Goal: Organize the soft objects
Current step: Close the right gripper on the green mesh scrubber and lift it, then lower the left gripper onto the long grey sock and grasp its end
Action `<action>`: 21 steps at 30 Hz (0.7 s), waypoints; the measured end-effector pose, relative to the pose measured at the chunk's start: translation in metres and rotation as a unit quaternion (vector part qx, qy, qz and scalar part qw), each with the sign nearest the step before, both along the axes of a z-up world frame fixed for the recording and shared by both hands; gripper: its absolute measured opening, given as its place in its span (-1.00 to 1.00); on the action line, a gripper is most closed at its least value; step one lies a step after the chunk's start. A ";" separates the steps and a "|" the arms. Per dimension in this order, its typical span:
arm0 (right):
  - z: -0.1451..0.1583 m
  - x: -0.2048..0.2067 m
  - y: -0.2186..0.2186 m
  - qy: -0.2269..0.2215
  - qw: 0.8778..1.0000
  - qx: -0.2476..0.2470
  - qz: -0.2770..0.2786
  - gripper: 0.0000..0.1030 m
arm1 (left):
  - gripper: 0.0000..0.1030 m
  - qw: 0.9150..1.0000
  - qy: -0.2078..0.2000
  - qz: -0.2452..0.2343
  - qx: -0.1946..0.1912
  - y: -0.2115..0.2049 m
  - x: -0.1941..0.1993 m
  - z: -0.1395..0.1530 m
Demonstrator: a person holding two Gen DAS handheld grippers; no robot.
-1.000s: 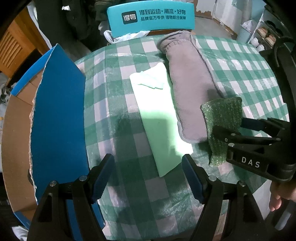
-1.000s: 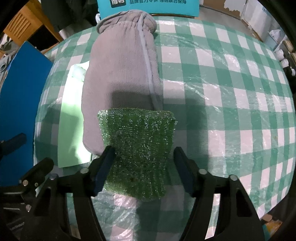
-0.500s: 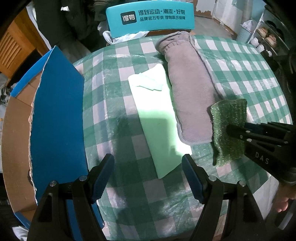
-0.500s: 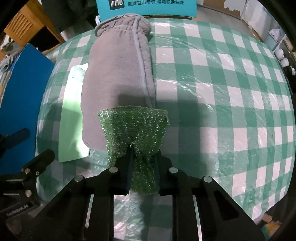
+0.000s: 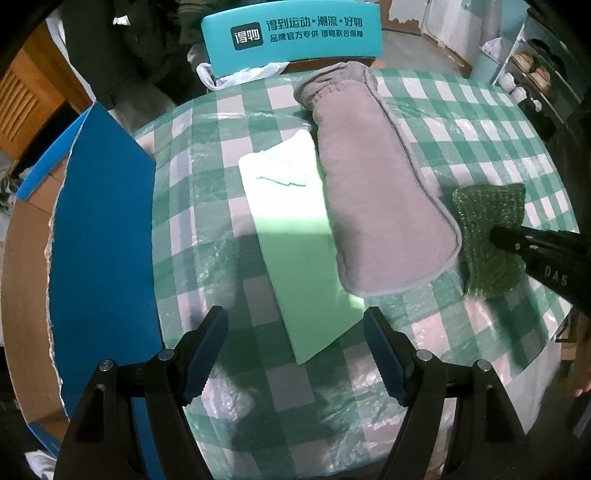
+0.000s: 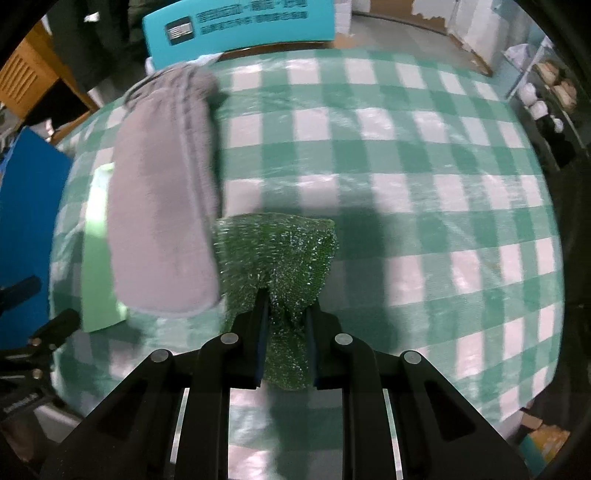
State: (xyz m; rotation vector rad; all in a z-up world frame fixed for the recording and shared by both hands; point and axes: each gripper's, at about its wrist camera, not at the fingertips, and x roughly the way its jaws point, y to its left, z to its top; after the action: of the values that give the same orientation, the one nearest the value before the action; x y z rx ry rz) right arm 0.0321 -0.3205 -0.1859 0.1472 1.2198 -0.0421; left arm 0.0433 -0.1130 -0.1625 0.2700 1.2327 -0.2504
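Right gripper [image 6: 284, 321] pinching the green scrubber [image 6: 277, 254] above the checked table [image 6: 406, 184].

Its jaws are clamped together on the scrubber's near end, bunching it, just beside the grey plush mitt [image 5: 376, 206]. The left gripper [image 5: 295, 347] hangs with jaws wide apart and empty over the near end of the pale green cloth [image 5: 299, 251]. Left of the table stands a blue cardboard box [image 5: 99, 240]; beyond the far edge, a teal chair back [image 5: 295, 33].

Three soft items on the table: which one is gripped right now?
The glittery green scouring pad, pinched in the right gripper's jaws. The grey fleece mitt and pale green foam sheet lie untouched.
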 end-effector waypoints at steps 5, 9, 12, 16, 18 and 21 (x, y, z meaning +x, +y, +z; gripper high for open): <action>-0.002 0.003 -0.025 0.003 1.000 -0.005 -0.018 -0.69 | 0.57 1.000 0.001 0.007 -0.008 -0.005 0.006 0.000; -0.003 0.009 -0.037 0.003 1.000 -0.007 -0.023 -0.69 | 0.56 1.000 0.007 0.014 -0.019 -0.007 0.015 -0.002; -0.004 0.013 -0.038 0.003 1.000 -0.007 -0.016 -0.69 | 0.57 0.999 0.010 0.022 -0.029 -0.010 0.023 -0.003; -0.009 0.016 -0.039 0.010 1.000 -0.006 -0.007 -0.56 | 0.58 0.999 0.014 0.032 -0.040 -0.015 0.032 -0.002; -0.011 0.016 -0.040 0.015 1.000 -0.009 -0.010 -0.34 | 0.60 0.998 0.016 0.036 -0.042 -0.018 0.038 -0.002; -0.012 0.018 -0.042 0.016 1.000 -0.005 -0.012 0.04 | 0.69 0.998 0.018 0.043 -0.045 -0.022 0.044 0.000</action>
State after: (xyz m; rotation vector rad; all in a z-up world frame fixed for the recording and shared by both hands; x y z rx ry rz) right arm 0.0500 -0.3628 -0.1975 0.1539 1.2499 -0.0713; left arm 0.0875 -0.1347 -0.1629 0.1340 1.2622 -0.2368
